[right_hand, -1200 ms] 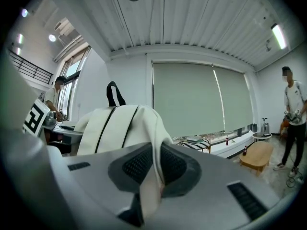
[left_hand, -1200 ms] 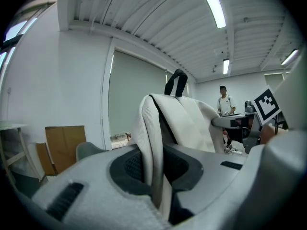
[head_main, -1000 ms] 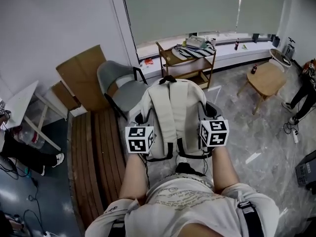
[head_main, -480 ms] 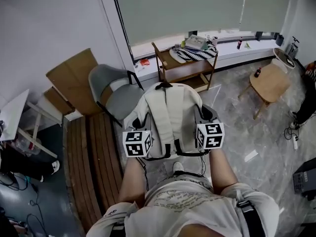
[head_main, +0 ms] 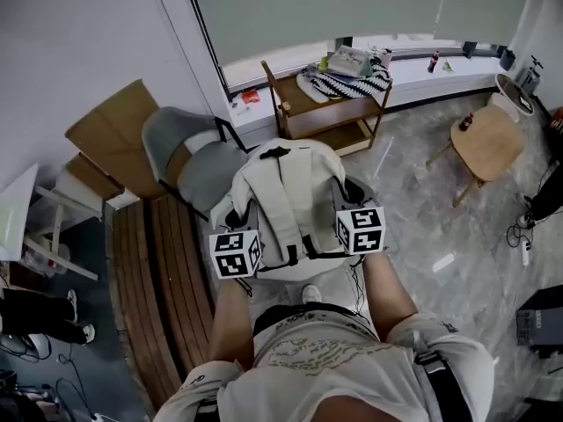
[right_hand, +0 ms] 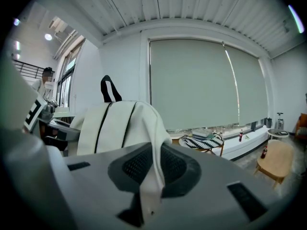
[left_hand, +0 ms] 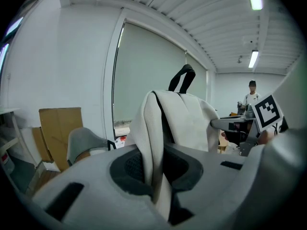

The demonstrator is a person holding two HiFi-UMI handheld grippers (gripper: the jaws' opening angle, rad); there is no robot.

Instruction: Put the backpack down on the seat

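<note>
A cream-white backpack (head_main: 283,192) with a black top handle hangs in the air between both grippers, its shoulder straps facing me. My left gripper (head_main: 229,222) is shut on a fold of fabric at the pack's left side, and my right gripper (head_main: 352,199) is shut on fabric at its right side. In the left gripper view the backpack (left_hand: 184,121) rises beyond the left gripper (left_hand: 156,178), with cloth pinched between its pads. The right gripper view shows the backpack (right_hand: 112,123) and the right gripper (right_hand: 151,178) likewise. A grey chair (head_main: 201,167) stands just beyond the pack, to its left.
Behind the chair a cardboard sheet (head_main: 104,134) leans on the wall. A wooden shelf cart (head_main: 325,112) with a striped cloth stands by the window, and a wooden stool (head_main: 486,139) at the right. A slatted wooden bench (head_main: 163,280) runs along my left.
The backpack and both grippers have moved forward and left, closer to the grey chair. Both grips look unchanged.
</note>
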